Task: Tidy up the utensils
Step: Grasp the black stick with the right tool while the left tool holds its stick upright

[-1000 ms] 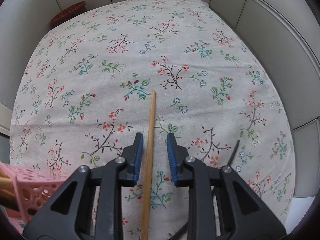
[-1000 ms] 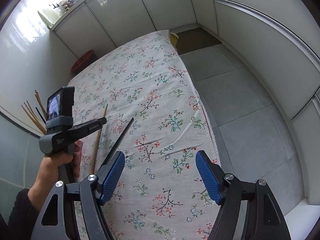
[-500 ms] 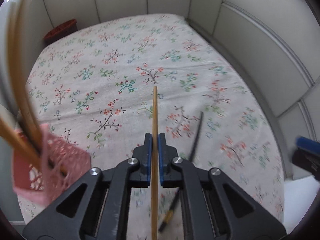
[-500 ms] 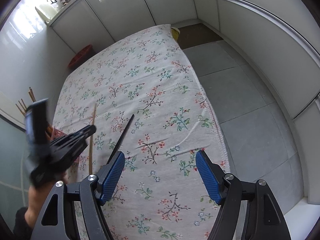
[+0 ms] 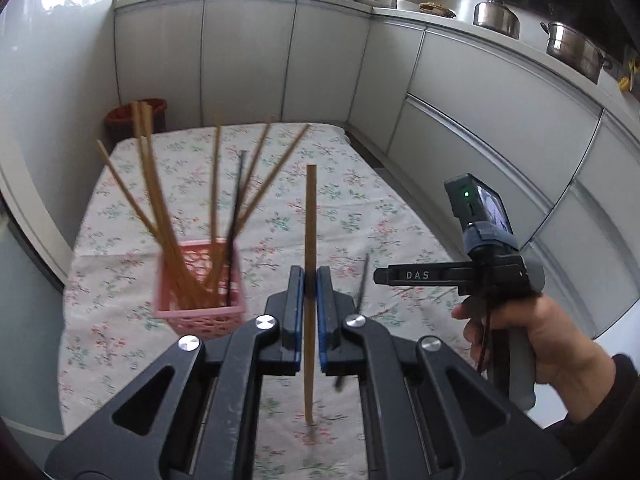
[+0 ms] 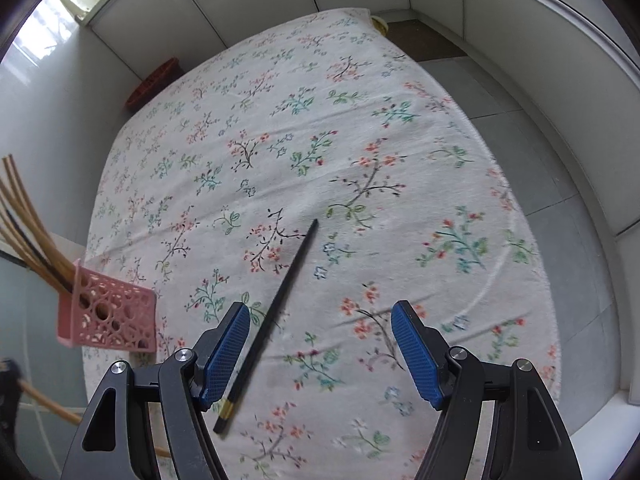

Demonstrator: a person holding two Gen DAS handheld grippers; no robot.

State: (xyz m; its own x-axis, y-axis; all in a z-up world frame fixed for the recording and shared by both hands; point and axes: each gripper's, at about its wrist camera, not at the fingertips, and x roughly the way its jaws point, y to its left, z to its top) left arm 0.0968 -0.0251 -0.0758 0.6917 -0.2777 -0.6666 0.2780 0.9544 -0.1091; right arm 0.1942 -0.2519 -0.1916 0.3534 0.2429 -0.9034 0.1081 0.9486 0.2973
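Observation:
My left gripper (image 5: 308, 316) is shut on a wooden chopstick (image 5: 310, 240) and holds it upright above the floral tablecloth (image 5: 340, 208). A pink lattice basket (image 5: 200, 308) to its left holds several wooden chopsticks (image 5: 160, 208) and one black one. The basket also shows in the right wrist view (image 6: 108, 312). My right gripper (image 6: 320, 352) is open and empty above the cloth (image 6: 360, 120). A black chopstick (image 6: 276, 308) lies on the cloth just inside its left finger (image 6: 224, 352).
A red-brown basket (image 5: 136, 114) stands beyond the far table corner. White cabinets surround the table, with pots (image 5: 576, 48) on the counter. The grey tiled floor (image 6: 560, 160) lies past the table's right edge.
My left gripper shut on the wooden chopstick, lifted it off the cloth and tilted up to face the pink basket. My right gripper moved down towards the black chopstick.

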